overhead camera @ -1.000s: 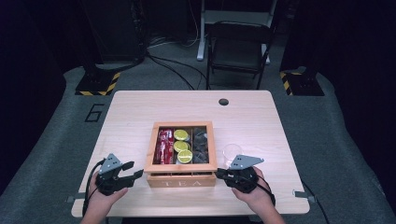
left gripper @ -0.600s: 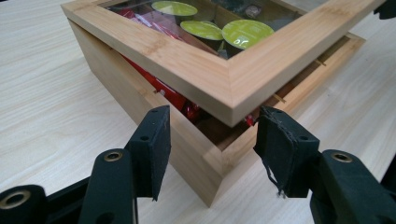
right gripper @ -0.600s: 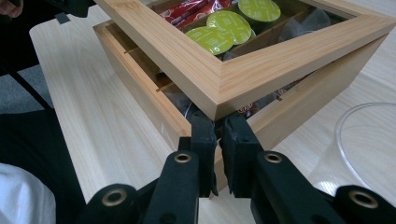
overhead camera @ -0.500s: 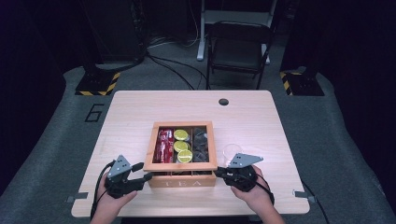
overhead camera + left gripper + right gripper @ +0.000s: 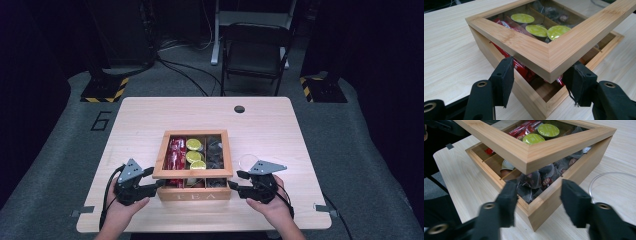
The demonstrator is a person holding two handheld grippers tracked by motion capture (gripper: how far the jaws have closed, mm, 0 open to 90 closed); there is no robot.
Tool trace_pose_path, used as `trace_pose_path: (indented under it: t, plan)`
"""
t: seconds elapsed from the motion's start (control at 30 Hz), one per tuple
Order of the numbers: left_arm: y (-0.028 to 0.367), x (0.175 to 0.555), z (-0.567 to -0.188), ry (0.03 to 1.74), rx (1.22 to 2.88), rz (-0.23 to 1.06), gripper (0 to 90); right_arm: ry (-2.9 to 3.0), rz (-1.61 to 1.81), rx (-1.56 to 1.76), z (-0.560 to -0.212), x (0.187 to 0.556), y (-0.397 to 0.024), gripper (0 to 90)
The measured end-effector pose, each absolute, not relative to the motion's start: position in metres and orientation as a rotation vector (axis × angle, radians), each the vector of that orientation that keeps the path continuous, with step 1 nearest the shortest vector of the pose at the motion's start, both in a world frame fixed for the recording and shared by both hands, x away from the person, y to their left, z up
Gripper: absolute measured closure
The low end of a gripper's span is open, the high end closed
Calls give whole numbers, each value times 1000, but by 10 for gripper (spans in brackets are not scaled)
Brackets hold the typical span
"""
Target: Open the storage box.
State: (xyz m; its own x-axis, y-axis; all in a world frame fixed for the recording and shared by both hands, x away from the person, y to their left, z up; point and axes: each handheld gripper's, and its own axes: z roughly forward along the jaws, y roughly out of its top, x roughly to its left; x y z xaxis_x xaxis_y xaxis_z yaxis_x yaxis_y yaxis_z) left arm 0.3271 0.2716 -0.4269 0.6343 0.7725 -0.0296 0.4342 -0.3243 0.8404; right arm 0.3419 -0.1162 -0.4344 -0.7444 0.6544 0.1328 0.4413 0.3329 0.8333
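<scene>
Lifting the lid (image 5: 192, 173) of the tea box (image 5: 194, 192) is the step in hand, as I read it. The box sits at the near middle of the desk (image 5: 150, 120), its glass-paned lid tilted up at the near edge and hinged down at the far edge.

The left claw (image 5: 159, 184) is at the box's near left corner. Its jaws have just been opening and stand apart, with the lid's corner between them and no pad pressing on it. The right claw (image 5: 233, 186) is at the near right corner. It too has just been opening, and its jaws stand apart either side of that corner without gripping.

With neither claw clamped, I judge the lid may be resting on the jaw tips, though I cannot tell for sure. To do this well I would raise both corners evenly, keep the tips under the wooden frame rather than the glass, and swing the lid back along the hinge's arc so the box does not slide.

Inside are red packets (image 5: 176, 152), green-topped capsules (image 5: 194, 145) and dark tea bags (image 5: 534, 182). Some bags bulge near the right corner and could catch a jaw. A clear glass rim (image 5: 591, 182) just right of the box crowds my right hand. Beyond the box, a small hole (image 5: 239, 109) and a chair (image 5: 255, 50) are well clear.
</scene>
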Motion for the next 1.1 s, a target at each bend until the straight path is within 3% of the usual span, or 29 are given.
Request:
trace_pose_path:
  t: [0.03,0.07,0.2,0.4,1.1]
  plan:
    - [272,327,-427,948,1965,480,426,2370,1371,994,-434,342,-116,438]
    - [271,328,-426,956,1959,471,423,2384,1362,1019,-432,344,-114,362]
    - [272,331,-422,944,1969,469,415,2350,1347,1015,-428,347,-113,247]
    - [272,335,-409,939,1954,493,405,2364,1325,993,-418,350,-108,231]
    - [272,355,-373,925,1937,495,403,2253,1327,905,-388,364,-95,381]
